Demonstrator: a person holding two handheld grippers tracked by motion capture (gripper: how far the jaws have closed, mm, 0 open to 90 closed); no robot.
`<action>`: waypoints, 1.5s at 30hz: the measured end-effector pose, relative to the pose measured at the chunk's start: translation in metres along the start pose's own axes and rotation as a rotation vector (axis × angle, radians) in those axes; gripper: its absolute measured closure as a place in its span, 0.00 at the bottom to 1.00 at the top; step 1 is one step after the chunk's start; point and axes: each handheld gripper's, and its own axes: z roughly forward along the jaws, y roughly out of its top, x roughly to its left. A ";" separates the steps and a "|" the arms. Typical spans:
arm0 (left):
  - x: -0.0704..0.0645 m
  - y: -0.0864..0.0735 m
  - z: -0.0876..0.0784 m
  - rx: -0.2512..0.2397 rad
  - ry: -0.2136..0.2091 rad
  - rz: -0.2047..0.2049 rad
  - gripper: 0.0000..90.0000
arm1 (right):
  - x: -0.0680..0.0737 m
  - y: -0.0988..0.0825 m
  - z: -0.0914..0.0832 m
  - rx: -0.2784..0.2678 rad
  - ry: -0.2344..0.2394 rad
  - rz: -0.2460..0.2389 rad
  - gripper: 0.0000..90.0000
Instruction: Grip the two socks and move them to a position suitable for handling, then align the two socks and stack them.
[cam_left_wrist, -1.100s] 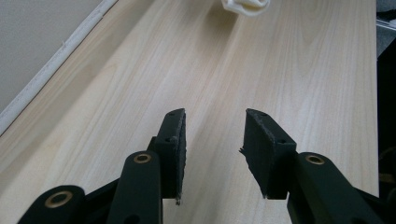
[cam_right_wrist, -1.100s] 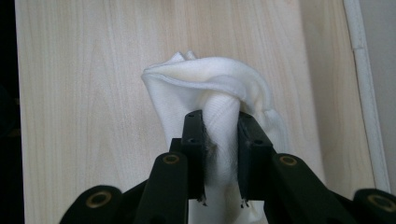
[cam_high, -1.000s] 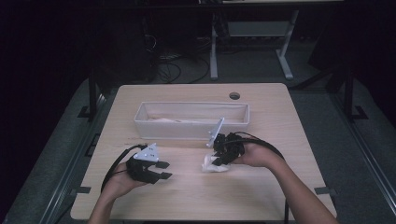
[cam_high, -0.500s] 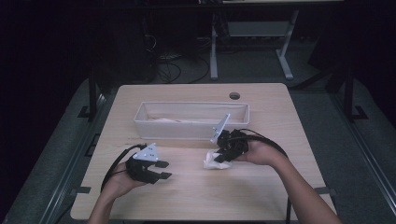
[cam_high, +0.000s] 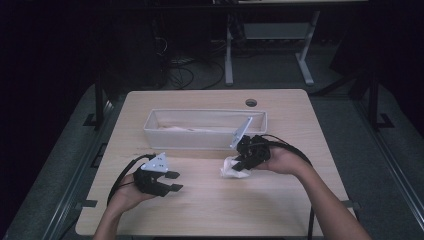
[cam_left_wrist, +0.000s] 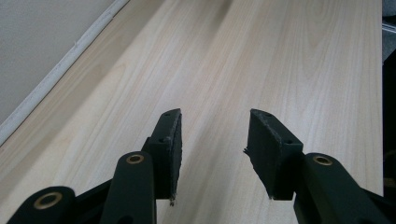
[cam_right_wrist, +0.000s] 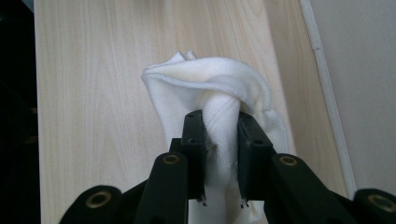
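A bunched white cloth (cam_high: 231, 168) (cam_right_wrist: 210, 88) lies on the wooden table (cam_high: 210, 205) just in front of the white tray (cam_high: 150, 132). My right gripper (cam_high: 241, 166) (cam_right_wrist: 220, 135) is shut on a fold of this cloth, its jaws pinching it from both sides. My left gripper (cam_high: 173, 181) (cam_left_wrist: 214, 140) rests low over bare wood at the front left, pointing right. Its jaws have just been opening, and nothing lies between them.
The long white tray holds pale cloth items (cam_high: 190, 129) and stands across the middle of the table. A round cable hole (cam_high: 251, 102) sits behind it. The tray's wall (cam_left_wrist: 42, 51) rises close to the left gripper. Dark floor and desk legs lie beyond.
The right gripper with the cloth has shifted slightly toward the tray. The left gripper's jaws stand a little wider apart; that hand has stayed in place.
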 end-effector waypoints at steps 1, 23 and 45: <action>0.000 0.000 0.000 0.000 0.000 -0.001 0.61 | 0.000 -0.001 -0.001 0.000 0.000 0.002 0.83; 0.000 0.000 -0.001 0.001 0.013 0.002 0.56 | -0.013 0.002 -0.039 -0.028 -0.042 0.021 0.83; 0.000 0.000 -0.003 0.001 0.027 0.008 0.52 | -0.032 0.009 -0.066 -0.009 -0.081 0.042 0.83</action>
